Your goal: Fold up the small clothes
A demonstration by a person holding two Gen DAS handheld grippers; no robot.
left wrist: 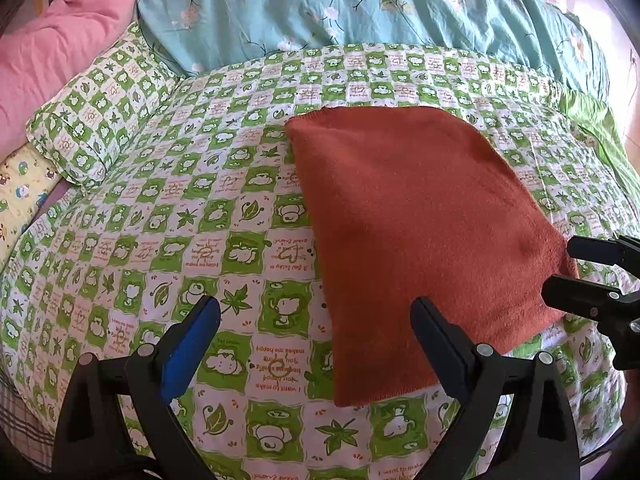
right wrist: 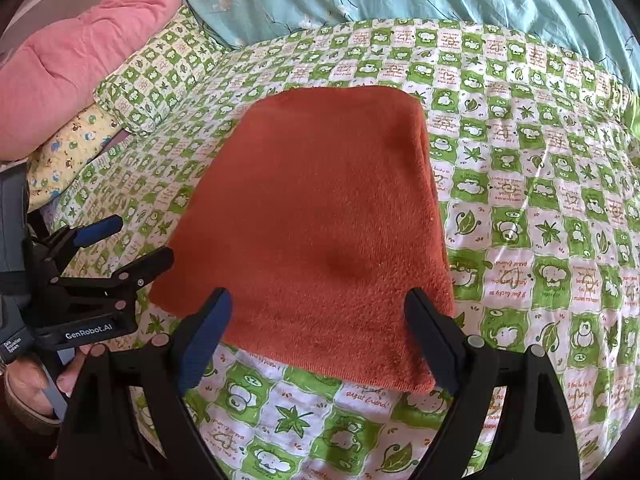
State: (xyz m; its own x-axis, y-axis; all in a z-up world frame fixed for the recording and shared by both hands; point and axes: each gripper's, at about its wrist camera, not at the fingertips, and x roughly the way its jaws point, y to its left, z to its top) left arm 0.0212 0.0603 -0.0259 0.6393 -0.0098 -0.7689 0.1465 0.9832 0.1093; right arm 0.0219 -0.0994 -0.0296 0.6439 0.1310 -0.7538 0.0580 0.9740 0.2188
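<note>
Where the two grippers hover side by side over the bed, a rust-orange cloth (right wrist: 316, 232) lies folded flat, a rough rectangle of fuzzy terry-like pile with a small dimple near its middle. Near edge looks doubled, layers stacked.

Left gripper (left wrist: 316, 320): fingers wide apart, nothing between them; blue pad on one finger (left wrist: 192, 344), black on the other. Cloth sits just ahead and to its right, the black finger over the cloth's near corner area.

Right gripper (right wrist: 318, 312): fingers also spread, holding nothing, straddling the cloth's near edge from above. Contact with the fabric — cannot tell.

Surface: bedsheet (left wrist: 160, 240) of thin cotton, green-and-white checks printed with leaves, cartoon animals and lines of text; lightly creased.

Around: matching checked pillow (left wrist: 92, 128) ahead-left of the grippers, a pink quilt (left wrist: 52, 48) behind it, puffy and wrinkled. Yellow cartoon-print fabric (left wrist: 20, 192) at far left. Teal floral duvet (left wrist: 360, 4) bunched along the far side, beyond the cloth. Nothing lies between grippers and cloth.
</note>
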